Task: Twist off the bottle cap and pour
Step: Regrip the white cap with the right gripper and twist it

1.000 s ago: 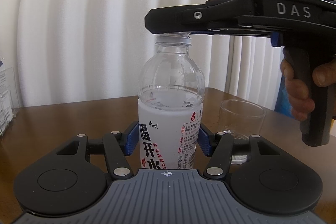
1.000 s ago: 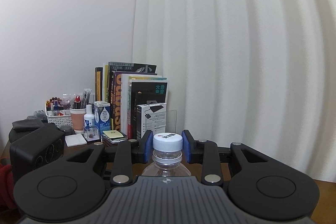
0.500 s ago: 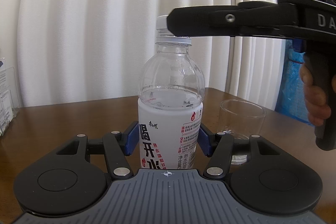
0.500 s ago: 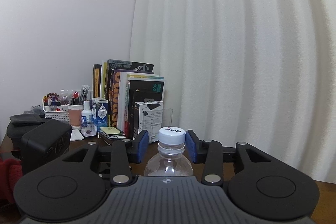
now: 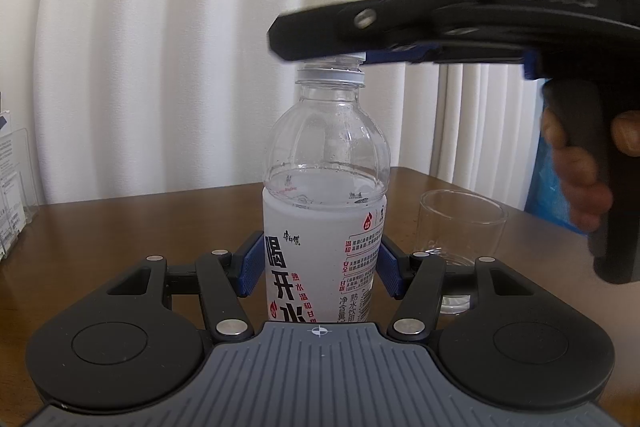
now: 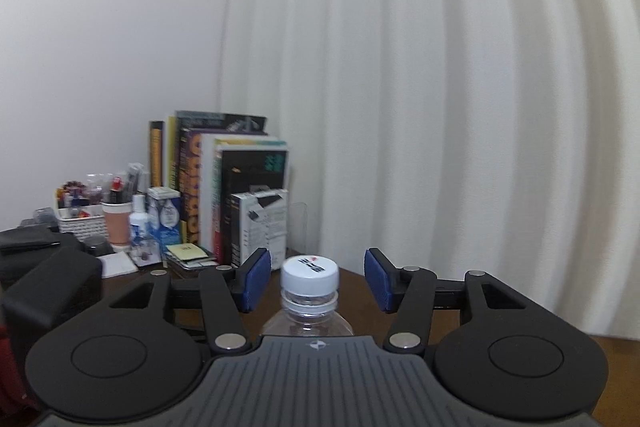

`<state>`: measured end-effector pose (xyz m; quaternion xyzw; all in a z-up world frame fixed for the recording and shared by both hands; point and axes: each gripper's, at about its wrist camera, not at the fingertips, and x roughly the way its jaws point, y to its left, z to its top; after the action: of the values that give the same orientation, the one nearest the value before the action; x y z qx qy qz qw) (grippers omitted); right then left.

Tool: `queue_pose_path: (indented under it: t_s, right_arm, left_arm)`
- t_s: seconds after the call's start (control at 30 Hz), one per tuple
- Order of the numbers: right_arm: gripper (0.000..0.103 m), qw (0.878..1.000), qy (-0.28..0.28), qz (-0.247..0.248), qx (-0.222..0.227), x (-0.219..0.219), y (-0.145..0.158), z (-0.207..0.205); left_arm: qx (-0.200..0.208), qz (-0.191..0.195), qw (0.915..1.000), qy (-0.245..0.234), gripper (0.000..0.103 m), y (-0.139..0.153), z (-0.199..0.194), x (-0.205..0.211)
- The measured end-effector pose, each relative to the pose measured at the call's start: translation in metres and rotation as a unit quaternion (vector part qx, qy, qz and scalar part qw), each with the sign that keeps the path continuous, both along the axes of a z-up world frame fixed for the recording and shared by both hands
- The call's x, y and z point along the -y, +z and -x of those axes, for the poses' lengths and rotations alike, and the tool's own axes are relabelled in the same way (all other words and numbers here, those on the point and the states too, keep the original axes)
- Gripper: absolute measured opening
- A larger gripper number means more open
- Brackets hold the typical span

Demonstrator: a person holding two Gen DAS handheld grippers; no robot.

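While the left gripper [image 5: 322, 269] clamps the bottle [image 5: 325, 187], the right gripper [image 6: 316, 279] straddles the cap [image 6: 309, 275], fingers wide; next, pinch, twist; glass [image 5: 460, 227] waits at 3 o'clock.

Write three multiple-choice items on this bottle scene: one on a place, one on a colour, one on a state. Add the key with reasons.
1. Where does the empty glass stand?
A. right of the bottle
B. left of the bottle
C. on top of the books

2. What colour is the cap?
A. red
B. white
C. green

3. How are the right tool jaws set?
A. clamped on the cap
B. open, clear of the cap
C. gripping the glass

Key: A, the left wrist view shows the glass on the table right of the bottle; B, the cap is white; B, gaps show on both sides of the cap.
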<state>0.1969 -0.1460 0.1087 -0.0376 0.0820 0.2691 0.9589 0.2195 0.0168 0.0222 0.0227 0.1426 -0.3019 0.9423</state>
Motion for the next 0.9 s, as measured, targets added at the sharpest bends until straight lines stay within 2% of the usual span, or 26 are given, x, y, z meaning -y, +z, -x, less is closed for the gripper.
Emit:
queue_pose_path:
  t_s: [0.07,0.23,0.37,0.73,0.77,0.83,0.9]
  right_arm:
    - [0.053,1.0,-0.013,-0.008,-0.008,-0.001,-0.002,-0.003]
    - [0.038,1.0,-0.016,-0.012,-0.01,-0.005,-0.003,-0.002]
    - [0.033,1.0,-0.016,-0.011,-0.011,-0.008,-0.003,0.0]
    - [0.034,1.0,-0.026,-0.009,-0.011,-0.008,-0.004,0.014]
    - [0.035,1.0,-0.026,-0.008,-0.009,-0.008,-0.003,0.016]
    - [0.044,1.0,-0.027,-0.006,-0.005,-0.008,-0.002,0.019]
    - [0.045,1.0,-0.028,-0.003,-0.002,-0.008,-0.001,0.023]
  left_arm:
    - [-0.001,0.0,1.0,-0.001,0.058,0.001,-0.001,0.0]
    - [-0.001,0.001,1.0,0.0,0.058,0.005,-0.002,0.001]
    - [-0.001,0.001,1.0,0.0,0.058,0.007,-0.002,0.001]
    - [-0.001,0.0,1.0,0.0,0.058,0.008,-0.002,0.003]
    - [-0.001,0.0,1.0,0.0,0.058,0.008,-0.002,0.003]
    - [-0.001,0.0,1.0,0.0,0.058,0.008,-0.002,0.003]
    - [-0.001,0.0,1.0,0.001,0.058,0.007,-0.002,0.003]
